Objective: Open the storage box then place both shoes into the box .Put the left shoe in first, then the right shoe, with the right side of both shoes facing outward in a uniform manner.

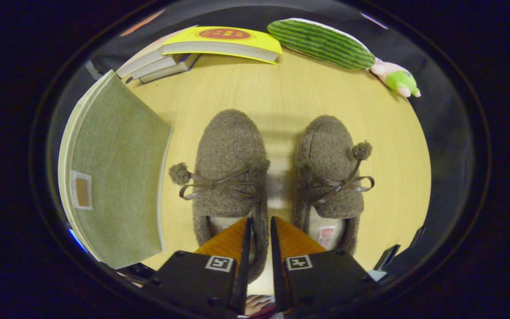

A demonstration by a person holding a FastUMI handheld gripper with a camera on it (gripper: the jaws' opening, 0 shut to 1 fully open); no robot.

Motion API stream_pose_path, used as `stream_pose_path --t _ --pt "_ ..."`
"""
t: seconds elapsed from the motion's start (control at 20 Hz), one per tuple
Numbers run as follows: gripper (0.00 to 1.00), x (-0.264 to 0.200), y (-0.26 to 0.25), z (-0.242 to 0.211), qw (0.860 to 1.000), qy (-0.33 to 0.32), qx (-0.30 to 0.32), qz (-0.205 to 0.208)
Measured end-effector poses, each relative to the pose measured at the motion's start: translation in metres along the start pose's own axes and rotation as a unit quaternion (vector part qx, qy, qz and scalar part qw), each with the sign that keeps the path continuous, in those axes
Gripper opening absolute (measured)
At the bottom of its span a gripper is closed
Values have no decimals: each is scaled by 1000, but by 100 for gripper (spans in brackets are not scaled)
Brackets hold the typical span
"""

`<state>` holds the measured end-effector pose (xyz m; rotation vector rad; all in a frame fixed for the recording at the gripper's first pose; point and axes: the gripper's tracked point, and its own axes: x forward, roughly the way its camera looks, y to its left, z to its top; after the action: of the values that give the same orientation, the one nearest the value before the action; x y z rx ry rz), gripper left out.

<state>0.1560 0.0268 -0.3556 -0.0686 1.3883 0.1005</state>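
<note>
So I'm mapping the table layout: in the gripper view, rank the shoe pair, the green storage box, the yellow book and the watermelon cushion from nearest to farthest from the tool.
1. Shoe pair, directly ahead of the tool, whose nearly closed fingers hold nothing.
2. Green storage box, beside the shoes, lid on.
3. Yellow book and watermelon cushion, both at the table's far edge: too close to call.

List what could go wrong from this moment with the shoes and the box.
1. The tongs are nearly closed over the inner wall of the left shoe; a thin pinch on fluffy fabric may slip when lifted.
2. The storage box beside that shoe looks closed, so lifting a shoe now would skip the opening step.
3. The right shoe sits close by; its bow could snag as the left one rises.
</note>
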Motion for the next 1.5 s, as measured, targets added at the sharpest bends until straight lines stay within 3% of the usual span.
stream_pose_path --t 0.1,0.2,0.35,0.9,1.15,1.5 --pt "13 0 -3 0 1000 -12 16 -2" --pt "7 -4 1 -1 999 -19 33 18" --pt "6 -28 17 -7 996 -15 68 62" --pt "6 -146 37 13 989 -80 101 77" --pt "6 -197 73 21 981 -100 118 113" --pt "6 -259 145 19 976 -156 82 127"
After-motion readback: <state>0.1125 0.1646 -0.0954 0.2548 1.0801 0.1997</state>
